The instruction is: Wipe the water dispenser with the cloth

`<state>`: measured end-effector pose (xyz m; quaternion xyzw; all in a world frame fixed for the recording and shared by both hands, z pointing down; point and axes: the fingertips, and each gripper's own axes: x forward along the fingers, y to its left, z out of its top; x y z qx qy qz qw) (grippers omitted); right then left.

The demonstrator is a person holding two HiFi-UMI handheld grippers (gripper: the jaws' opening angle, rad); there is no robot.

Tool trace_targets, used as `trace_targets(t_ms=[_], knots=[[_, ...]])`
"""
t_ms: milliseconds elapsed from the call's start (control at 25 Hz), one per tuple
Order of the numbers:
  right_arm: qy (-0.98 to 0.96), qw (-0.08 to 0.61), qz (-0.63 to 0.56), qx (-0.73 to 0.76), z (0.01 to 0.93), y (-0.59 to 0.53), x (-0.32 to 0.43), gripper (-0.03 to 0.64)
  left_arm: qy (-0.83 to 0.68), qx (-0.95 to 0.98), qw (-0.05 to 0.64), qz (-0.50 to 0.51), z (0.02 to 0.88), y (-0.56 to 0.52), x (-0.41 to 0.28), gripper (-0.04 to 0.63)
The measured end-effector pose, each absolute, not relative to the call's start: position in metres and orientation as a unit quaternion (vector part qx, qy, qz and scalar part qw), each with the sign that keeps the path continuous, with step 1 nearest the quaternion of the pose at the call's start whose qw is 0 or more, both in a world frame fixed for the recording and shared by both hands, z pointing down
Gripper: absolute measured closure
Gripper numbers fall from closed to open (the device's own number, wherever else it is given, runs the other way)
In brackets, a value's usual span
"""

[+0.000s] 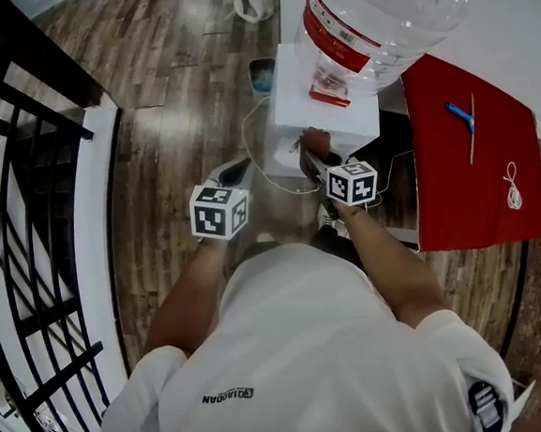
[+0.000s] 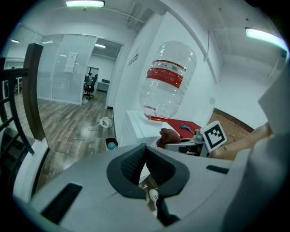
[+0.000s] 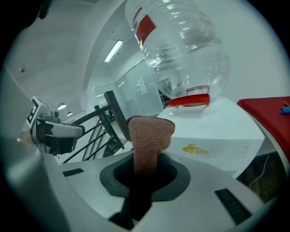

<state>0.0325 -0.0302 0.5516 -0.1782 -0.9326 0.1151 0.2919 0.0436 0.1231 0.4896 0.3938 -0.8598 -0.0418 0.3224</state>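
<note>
The white water dispenser [image 1: 321,98] stands ahead of me with a large clear bottle [image 1: 375,13], red-labelled, upside down on top. My right gripper [image 1: 315,159] is shut on a brown cloth [image 1: 316,141] that sits at the dispenser's near front edge. In the right gripper view the cloth [image 3: 148,136] sticks up from between the jaws, with the dispenser top [image 3: 217,131] and the bottle [image 3: 181,50] close behind it. My left gripper [image 1: 238,169] hangs to the left of the dispenser over the floor. Its pads [image 2: 133,163] meet at the tip with nothing held.
A red surface [image 1: 472,155] to the right of the dispenser carries a blue tool [image 1: 459,114] and a white string. A black stair railing [image 1: 23,185] runs along the left. A white cable [image 1: 264,168], a small bin [image 1: 262,73] and a white object [image 1: 252,5] lie on the wood floor.
</note>
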Motion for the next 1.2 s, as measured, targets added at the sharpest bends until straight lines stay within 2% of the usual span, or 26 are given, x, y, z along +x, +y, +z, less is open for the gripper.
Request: trace_targets(t_ms=[240,560,1200], knots=[[-0.929,0.288,0.086,-0.214,0.561,0.026,0.011,0.56,-0.862,0.371,0.342,-0.051,0.499,0.141,0.053,0.606],[-0.931,0.275,0.064,-0.231,0.569,0.059,-0.003,0.56,-0.88,0.335,0.334,-0.039,0.489,0.174,0.06,0.606],[-0.939,0.286,0.047,-0.188,0.588,-0.021,0.029,0.56,-0.886,0.331,0.326,0.0,0.485,0.14,0.077,0.606]])
